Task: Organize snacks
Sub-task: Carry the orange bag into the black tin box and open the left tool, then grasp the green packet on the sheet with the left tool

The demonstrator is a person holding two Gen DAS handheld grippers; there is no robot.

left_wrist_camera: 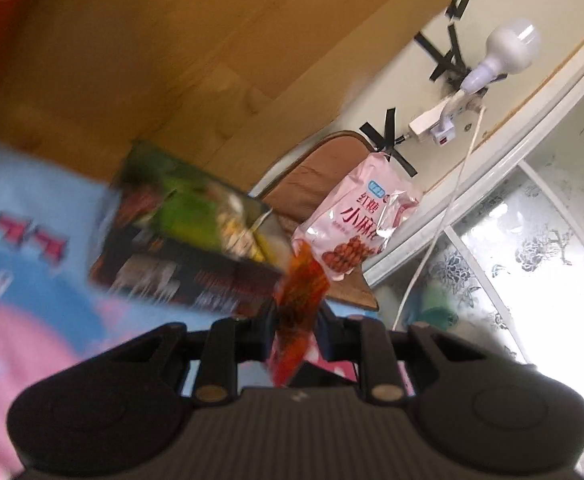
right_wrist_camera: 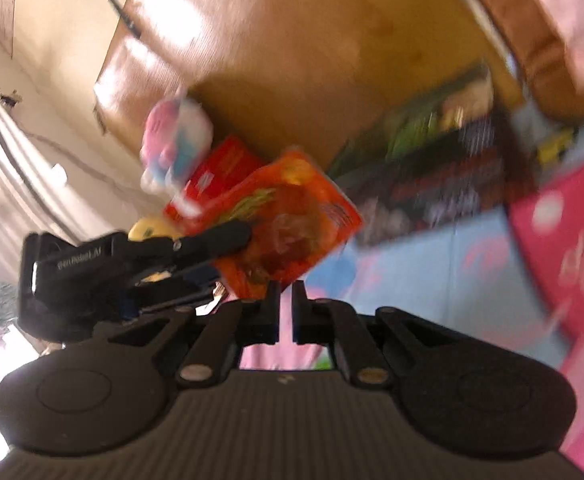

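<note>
My left gripper (left_wrist_camera: 295, 330) is shut on an orange snack packet (left_wrist_camera: 300, 304), seen edge-on and held in the air. In the right wrist view the same orange packet (right_wrist_camera: 287, 220) shows its face, clamped by the left gripper (right_wrist_camera: 227, 240) coming in from the left. My right gripper (right_wrist_camera: 286, 312) sits just below the packet with its jaws nearly closed and nothing between them. A pink snack bag (left_wrist_camera: 356, 228) lies on a brown cushion (left_wrist_camera: 312, 176). A dark box with green print (left_wrist_camera: 187, 232) lies on the blue and pink cloth (left_wrist_camera: 31, 220).
A wooden board (left_wrist_camera: 171, 60) stands behind. A white bulb and power strip (left_wrist_camera: 488, 72) hang on the wall at right. A red box (right_wrist_camera: 219, 172), a pink and white plush (right_wrist_camera: 175, 140) and a pink box (right_wrist_camera: 572, 248) are in the right wrist view.
</note>
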